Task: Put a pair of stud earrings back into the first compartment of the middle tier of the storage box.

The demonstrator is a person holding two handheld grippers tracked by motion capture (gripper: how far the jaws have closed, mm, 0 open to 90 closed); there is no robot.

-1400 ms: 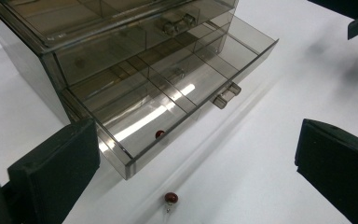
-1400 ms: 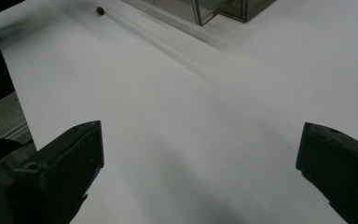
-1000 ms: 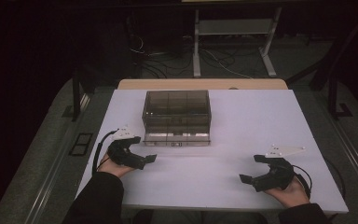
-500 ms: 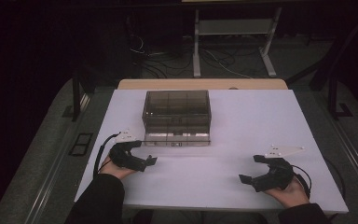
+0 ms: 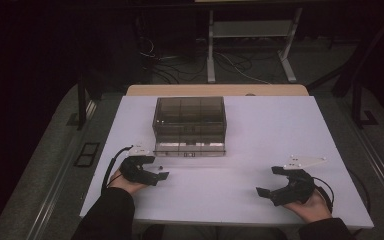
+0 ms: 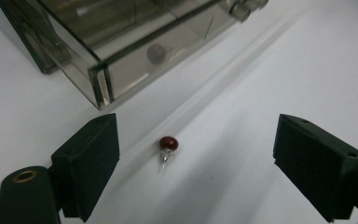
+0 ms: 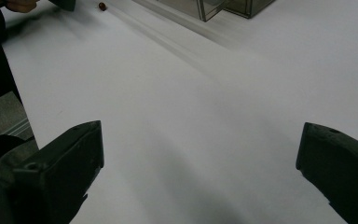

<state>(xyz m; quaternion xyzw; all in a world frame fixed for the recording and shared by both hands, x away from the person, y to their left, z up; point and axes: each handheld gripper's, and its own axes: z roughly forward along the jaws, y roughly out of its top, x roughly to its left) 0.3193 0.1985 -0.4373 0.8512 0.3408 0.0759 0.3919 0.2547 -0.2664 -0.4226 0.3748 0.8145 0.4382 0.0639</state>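
Observation:
A small pin with a round red head point(image 6: 168, 144) lies on the white table point(image 5: 260, 130), just in front of a smoky transparent compartment box point(image 5: 190, 124). My left gripper point(image 5: 157, 168) is open, and in the left gripper view point(image 6: 205, 172) the pin lies between its two jaws, touching neither. A corner of the box point(image 6: 98, 70) is close ahead of it. My right gripper point(image 5: 269, 181) rests open near the table's front right with nothing between its fingers point(image 7: 200, 177). In the right gripper view the pin point(image 7: 102, 6) is far off, and so is the box point(image 7: 205, 7).
The box has a closed lid and inner dividers. A wooden strip point(image 5: 215, 90) runs along the table's far edge. Beyond it are a metal stand point(image 5: 250, 45) and cables on a dark floor. Bare white tabletop stretches between the two grippers.
My left gripper has crept slightly to the right, toward the pin. The right gripper has stayed where it was.

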